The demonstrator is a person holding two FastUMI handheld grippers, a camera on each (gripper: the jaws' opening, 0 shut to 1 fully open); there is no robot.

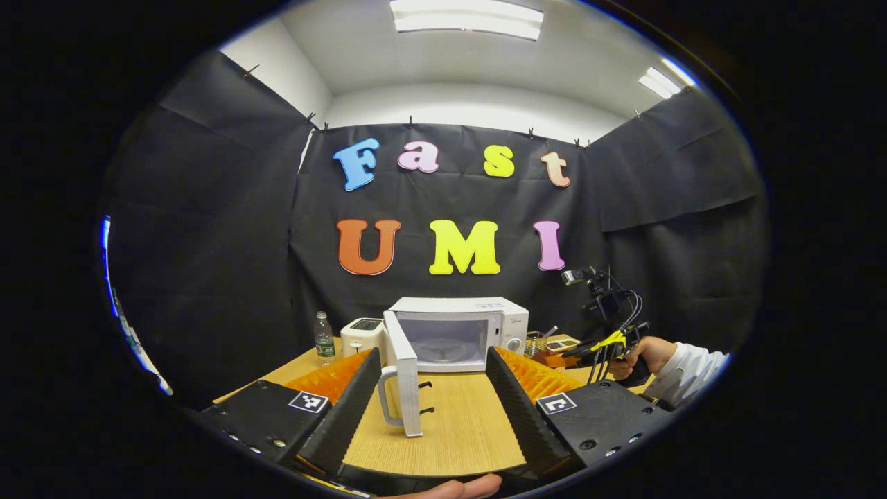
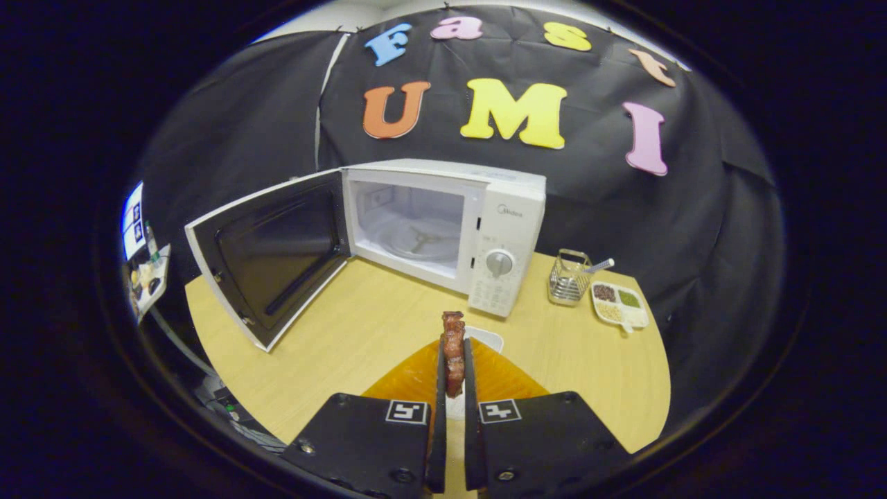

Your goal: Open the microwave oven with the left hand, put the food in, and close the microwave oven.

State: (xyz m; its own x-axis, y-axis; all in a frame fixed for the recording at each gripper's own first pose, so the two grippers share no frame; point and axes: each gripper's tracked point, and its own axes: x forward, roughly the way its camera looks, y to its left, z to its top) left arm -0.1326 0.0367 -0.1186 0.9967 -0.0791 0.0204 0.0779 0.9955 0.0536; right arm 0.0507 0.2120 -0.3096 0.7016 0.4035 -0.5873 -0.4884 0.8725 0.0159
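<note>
- The right gripper [image 2: 452, 388], at the bottom centre of the right gripper view, has its fingers pressed nearly together on a piece of reddish-brown food [image 2: 453, 350], which stands up between them with its long axis running along the fingers.
- From that tool, the microwave [image 2: 443, 222] sits in the upper middle of the frame; its open cavity [image 2: 409, 229] lies up and slightly left of the food, with table [image 2: 360, 333] between them.
- The door [image 2: 270, 260] is swung wide to the left of the frame, hinged on the cavity's left edge, so the path from the food straight up the frame to the opening looks free.
- A white dish [image 2: 485, 337] peeks out just behind the fingers.
- The left gripper [image 1: 433, 405], at the bottom of the left gripper view, has its fingers spread wide, holding nothing; the door's edge and handle [image 1: 388, 395] stand between them, apparently not touched.
- Judgement: opening looks done, and loading falls to the right gripper, which carries the food; it must travel forward and a little left into the cavity, keeping right of the door.
</note>
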